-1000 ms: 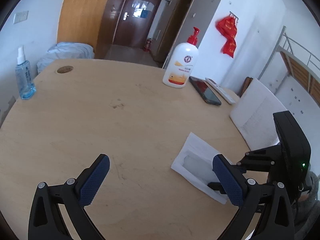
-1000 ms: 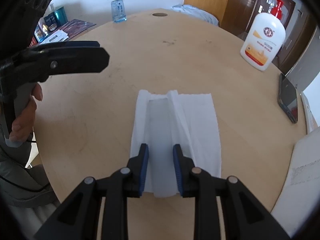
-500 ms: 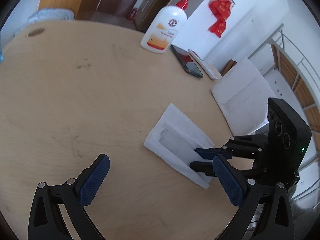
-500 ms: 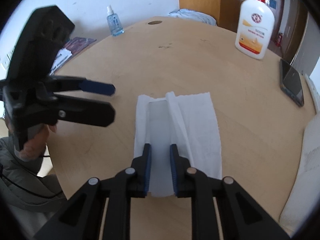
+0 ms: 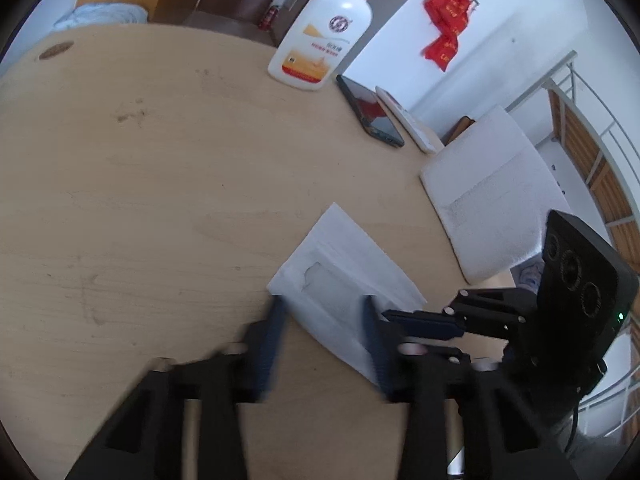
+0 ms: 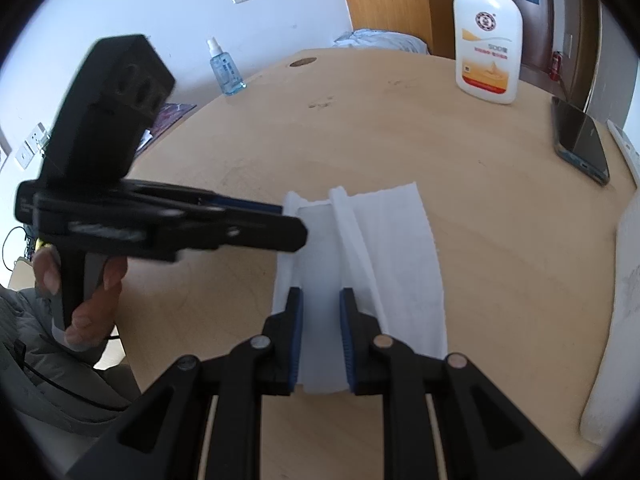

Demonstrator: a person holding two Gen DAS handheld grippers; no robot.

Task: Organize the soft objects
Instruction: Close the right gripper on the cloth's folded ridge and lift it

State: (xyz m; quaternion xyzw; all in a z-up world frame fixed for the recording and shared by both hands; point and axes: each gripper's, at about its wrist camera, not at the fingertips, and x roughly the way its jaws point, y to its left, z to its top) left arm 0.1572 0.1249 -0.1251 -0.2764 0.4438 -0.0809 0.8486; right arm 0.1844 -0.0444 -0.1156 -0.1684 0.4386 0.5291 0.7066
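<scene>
A white tissue (image 5: pixel 352 276) (image 6: pixel 400 248) lies flat on the round wooden table (image 5: pixel 140 200), with a folded strip raised along its left part. My right gripper (image 6: pixel 320 316) (image 5: pixel 400 320) is shut on the near end of that strip. My left gripper (image 5: pixel 322 328) (image 6: pixel 292 224) comes in from the side at the tissue's far-left corner. Its jaws are closing and blurred, still apart, with the tissue's edge between them. A person's hand (image 6: pixel 88 292) holds the left gripper's handle.
A white pump bottle (image 5: pixel 320 40) (image 6: pixel 488 48) stands at the far side, with a dark phone (image 5: pixel 370 110) (image 6: pixel 580 144) and a white remote (image 5: pixel 404 120) beside it. A folded white towel (image 5: pixel 488 196) lies at the right edge. A blue spray bottle (image 6: pixel 226 68) stands far left.
The left gripper moved in and down to the tissue's corner, and its wide jaws have come much closer together. The right gripper's jaws narrowed onto the strip and kept hold.
</scene>
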